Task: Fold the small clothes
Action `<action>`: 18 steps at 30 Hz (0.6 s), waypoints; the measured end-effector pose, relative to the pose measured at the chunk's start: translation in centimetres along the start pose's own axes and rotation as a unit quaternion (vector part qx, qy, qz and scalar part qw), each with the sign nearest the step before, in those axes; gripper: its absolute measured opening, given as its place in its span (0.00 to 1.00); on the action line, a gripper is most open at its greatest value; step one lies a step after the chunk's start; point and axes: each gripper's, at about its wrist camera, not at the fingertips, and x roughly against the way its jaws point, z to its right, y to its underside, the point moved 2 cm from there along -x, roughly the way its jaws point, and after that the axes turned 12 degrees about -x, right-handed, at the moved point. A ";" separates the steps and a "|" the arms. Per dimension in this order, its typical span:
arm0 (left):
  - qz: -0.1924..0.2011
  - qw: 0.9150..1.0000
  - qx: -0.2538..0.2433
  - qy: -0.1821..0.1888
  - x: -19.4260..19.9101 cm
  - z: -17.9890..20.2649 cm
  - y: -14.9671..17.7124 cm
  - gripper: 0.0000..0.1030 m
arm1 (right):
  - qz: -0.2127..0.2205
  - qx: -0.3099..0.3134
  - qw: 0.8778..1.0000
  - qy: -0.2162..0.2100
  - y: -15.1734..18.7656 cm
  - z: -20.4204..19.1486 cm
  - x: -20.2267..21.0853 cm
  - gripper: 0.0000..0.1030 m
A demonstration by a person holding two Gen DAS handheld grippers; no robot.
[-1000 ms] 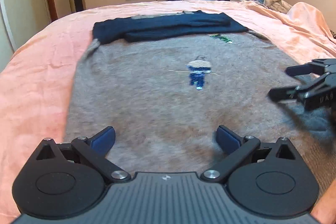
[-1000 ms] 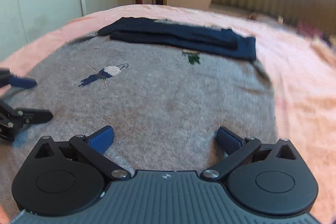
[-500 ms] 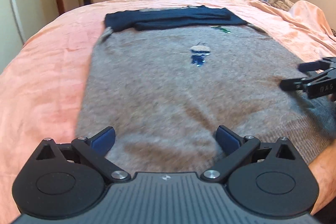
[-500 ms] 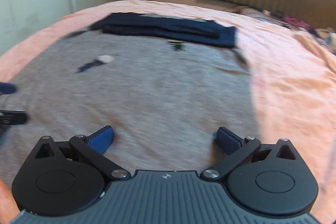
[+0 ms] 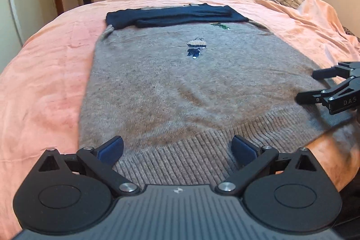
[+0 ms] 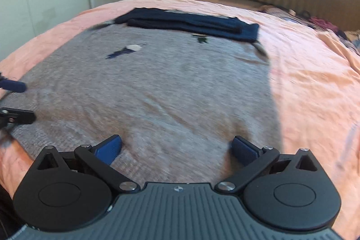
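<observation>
Both tools are spread wide and grip nothing. The left gripper (image 5: pixel 177 146) hangs over the ribbed hem at 6 o'clock of the grey sweater (image 5: pixel 180 87), which lies flat on the pink bedsheet (image 5: pixel 49 73). The right gripper (image 6: pixel 177 149) hovers over the same hem nearer the right corner, though blur makes its height hard to judge.

The step looks like lining up to take the hem. Next, each should probably drop to a hem corner, pinch, and carry it toward the dark sleeves (image 5: pixel 175 15) folded at 12 o'clock. Both tools point forward, nearly level.
</observation>
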 end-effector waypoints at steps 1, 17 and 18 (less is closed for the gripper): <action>0.006 1.000 0.001 0.008 0.2 0.4 -0.1 1.00 | -0.001 -0.003 1.000 -0.008 0.0 -0.5 0.4 1.00; -0.024 0.990 0.140 0.006 2.5 -4.0 3.2 1.00 | -0.011 -0.066 0.998 -0.020 1.6 3.6 5.5 1.00; -0.014 0.987 0.161 0.016 2.8 -4.4 3.4 1.00 | -0.017 -0.093 0.995 -0.019 1.7 4.9 5.6 1.00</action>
